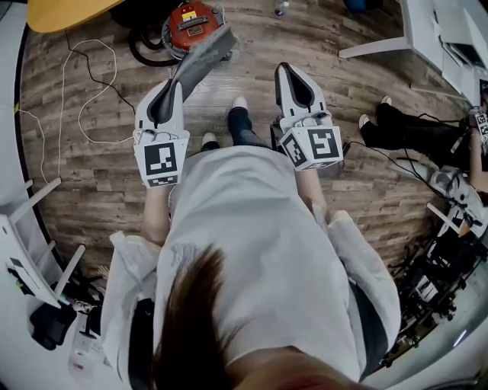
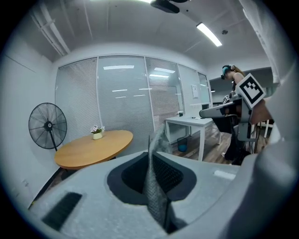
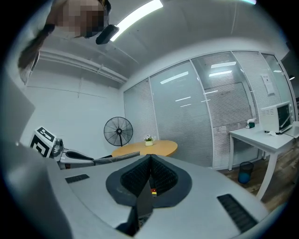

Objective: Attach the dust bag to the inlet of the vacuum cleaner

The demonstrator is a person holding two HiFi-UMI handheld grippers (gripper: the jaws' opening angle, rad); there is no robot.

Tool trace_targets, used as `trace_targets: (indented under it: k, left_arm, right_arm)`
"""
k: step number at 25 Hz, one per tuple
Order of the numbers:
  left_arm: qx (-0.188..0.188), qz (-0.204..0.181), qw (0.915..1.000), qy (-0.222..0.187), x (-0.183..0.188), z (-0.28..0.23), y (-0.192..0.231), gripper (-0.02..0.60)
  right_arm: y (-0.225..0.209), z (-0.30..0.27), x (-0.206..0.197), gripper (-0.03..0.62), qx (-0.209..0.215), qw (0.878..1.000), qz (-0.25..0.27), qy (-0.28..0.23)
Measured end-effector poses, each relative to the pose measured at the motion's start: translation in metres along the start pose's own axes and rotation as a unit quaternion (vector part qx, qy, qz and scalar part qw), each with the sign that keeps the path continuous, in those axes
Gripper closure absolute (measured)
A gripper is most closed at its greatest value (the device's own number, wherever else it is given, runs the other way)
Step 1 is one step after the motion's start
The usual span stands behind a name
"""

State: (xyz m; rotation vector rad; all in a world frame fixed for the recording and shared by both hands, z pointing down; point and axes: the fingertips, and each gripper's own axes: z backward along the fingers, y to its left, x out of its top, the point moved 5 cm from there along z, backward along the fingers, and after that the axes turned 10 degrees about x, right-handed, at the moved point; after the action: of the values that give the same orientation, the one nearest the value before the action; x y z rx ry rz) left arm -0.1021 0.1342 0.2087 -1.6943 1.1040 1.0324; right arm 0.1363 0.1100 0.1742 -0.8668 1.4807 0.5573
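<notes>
In the head view the orange-red vacuum cleaner (image 1: pixel 191 27) sits on the wood floor ahead of me, with a black hose (image 1: pixel 142 52) curled at its left. My left gripper (image 1: pixel 177 82) is shut on the grey dust bag (image 1: pixel 203 64), which sticks out from the jaws toward the vacuum, apart from it. In the left gripper view the bag's mesh fabric (image 2: pixel 156 186) stands pinched edge-on in the left gripper (image 2: pixel 151 153). My right gripper (image 1: pixel 287 70) is shut and empty, level with the left one; the right gripper (image 3: pixel 150 157) shows nothing between its jaws.
A round wooden table (image 1: pixel 65 11) stands beyond the vacuum, and a floor fan (image 2: pixel 47 126) beside it. White cable (image 1: pixel 91 84) loops on the floor at left. A white desk (image 2: pixel 191 123) and another person (image 1: pixel 412 129) are at right. White furniture legs (image 1: pixel 34 228) stand near left.
</notes>
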Motion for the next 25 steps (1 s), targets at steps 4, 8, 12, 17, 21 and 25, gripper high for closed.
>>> trace_targets:
  k: [4,8,12,17,21,25]
  left_arm:
    - [0.022,-0.011,0.9997,0.008,0.012,-0.031,-0.011,0.540]
    - [0.035,-0.017,0.9991,0.017,0.020,-0.051,-0.025,0.540]
    - [0.056,-0.001,0.9983,0.020,0.022,-0.066,-0.032,0.540]
    - [0.051,0.003,0.9985,0.021,0.030,-0.081,-0.044,0.540]
    - [0.038,-0.006,0.9991,0.017,0.036,-0.092,-0.052,0.540]
    - [0.027,-0.009,0.9995,0.014,0.042,-0.101,-0.060,0.540]
  right_arm:
    - [-0.044,-0.016,0.007,0.591,0.019,1.000,0.003,0.007]
    - [-0.075,-0.023,0.009,0.591,0.030,0.999,0.000,0.015]
    - [-0.096,-0.029,0.008,0.591,0.034,0.999,-0.002,0.015]
    - [-0.114,-0.027,0.007,0.591,0.029,0.999,-0.011,0.016]
    - [-0.123,-0.024,0.008,0.591,0.023,1.000,-0.014,0.013]
    - [-0.131,-0.022,0.010,0.591,0.018,1.000,-0.016,0.006]
